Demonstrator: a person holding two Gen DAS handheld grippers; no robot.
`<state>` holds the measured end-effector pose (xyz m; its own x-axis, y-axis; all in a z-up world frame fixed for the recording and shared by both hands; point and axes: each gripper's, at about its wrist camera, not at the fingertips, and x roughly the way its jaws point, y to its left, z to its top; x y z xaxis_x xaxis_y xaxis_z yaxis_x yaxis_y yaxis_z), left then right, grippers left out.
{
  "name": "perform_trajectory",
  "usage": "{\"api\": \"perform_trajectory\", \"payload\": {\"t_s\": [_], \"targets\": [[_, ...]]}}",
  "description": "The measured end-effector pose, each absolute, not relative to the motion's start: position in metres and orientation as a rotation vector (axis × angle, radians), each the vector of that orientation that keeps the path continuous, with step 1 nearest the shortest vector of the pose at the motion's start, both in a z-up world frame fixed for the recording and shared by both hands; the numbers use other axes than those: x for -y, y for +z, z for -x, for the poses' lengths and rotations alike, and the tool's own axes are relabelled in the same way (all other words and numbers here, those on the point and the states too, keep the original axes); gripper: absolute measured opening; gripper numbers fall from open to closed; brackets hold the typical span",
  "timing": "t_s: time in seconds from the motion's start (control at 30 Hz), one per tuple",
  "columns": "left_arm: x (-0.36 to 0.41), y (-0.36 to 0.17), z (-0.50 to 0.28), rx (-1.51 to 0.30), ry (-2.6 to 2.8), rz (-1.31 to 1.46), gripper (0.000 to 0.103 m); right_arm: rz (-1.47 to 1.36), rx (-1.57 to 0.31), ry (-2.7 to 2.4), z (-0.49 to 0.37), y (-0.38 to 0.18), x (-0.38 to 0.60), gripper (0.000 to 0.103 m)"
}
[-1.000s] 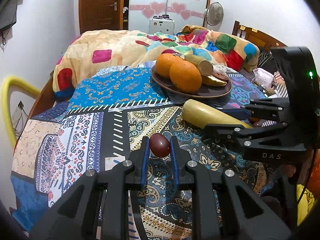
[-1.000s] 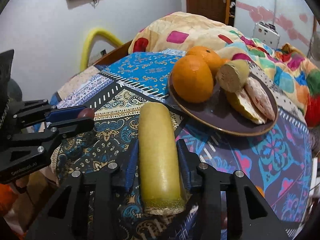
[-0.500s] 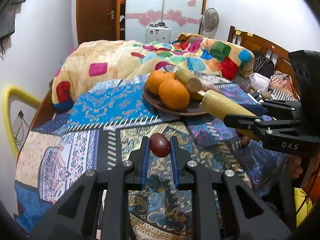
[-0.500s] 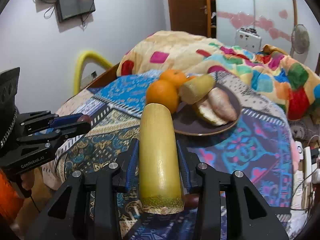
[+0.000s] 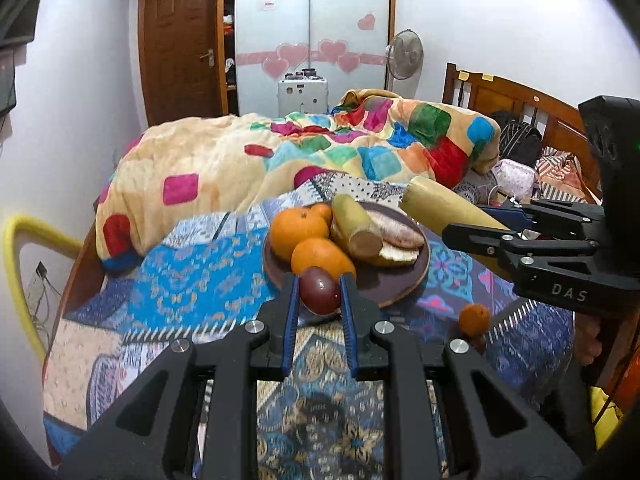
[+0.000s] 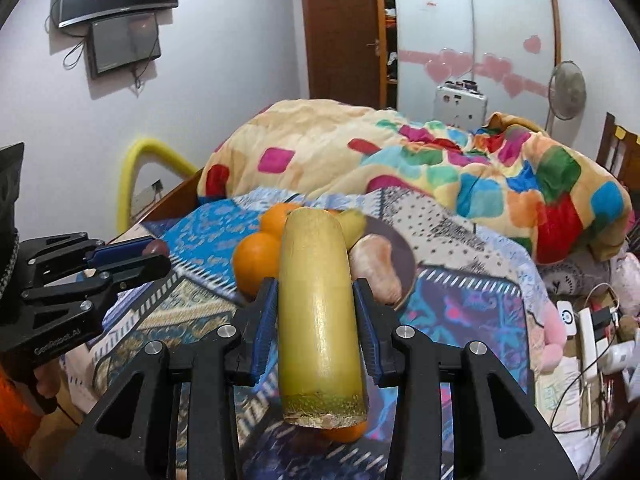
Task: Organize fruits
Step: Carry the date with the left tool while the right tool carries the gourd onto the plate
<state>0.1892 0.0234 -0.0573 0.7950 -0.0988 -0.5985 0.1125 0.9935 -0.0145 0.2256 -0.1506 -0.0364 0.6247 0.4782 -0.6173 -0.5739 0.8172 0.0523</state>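
Observation:
My left gripper (image 5: 319, 292) is shut on a small dark red fruit (image 5: 319, 290), held in the air just in front of the brown plate (image 5: 400, 286). The plate holds two oranges (image 5: 322, 258), a yellow stalk piece (image 5: 355, 228) and a pinkish sweet potato (image 5: 398, 233). My right gripper (image 6: 316, 300) is shut on a long yellow sugarcane piece (image 6: 318, 312), raised above the table to the right of the plate; the piece also shows in the left wrist view (image 5: 448, 208). The left gripper shows in the right wrist view (image 6: 132, 256).
A small orange fruit (image 5: 474, 319) lies on the patterned tablecloth (image 5: 192, 280) right of the plate, also under the sugarcane (image 6: 344, 432). A bed with a colourful blanket (image 5: 320, 152) stands behind the table. A yellow tube (image 5: 16, 264) is at the left.
Both grippers have risen and moved toward the plate with their fruit. The dark red fruit now sits just before the plate; the sugarcane hangs higher, beside the plate.

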Motion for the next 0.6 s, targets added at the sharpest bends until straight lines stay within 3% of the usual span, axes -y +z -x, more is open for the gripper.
{"api": "perform_trajectory", "payload": {"t_s": [0.6], "targets": [[-0.006, -0.066, -0.266, -0.686, -0.099, -0.081, 0.02, 0.084, -0.73, 0.577, -0.292, -0.054, 0.138, 0.035]]}}
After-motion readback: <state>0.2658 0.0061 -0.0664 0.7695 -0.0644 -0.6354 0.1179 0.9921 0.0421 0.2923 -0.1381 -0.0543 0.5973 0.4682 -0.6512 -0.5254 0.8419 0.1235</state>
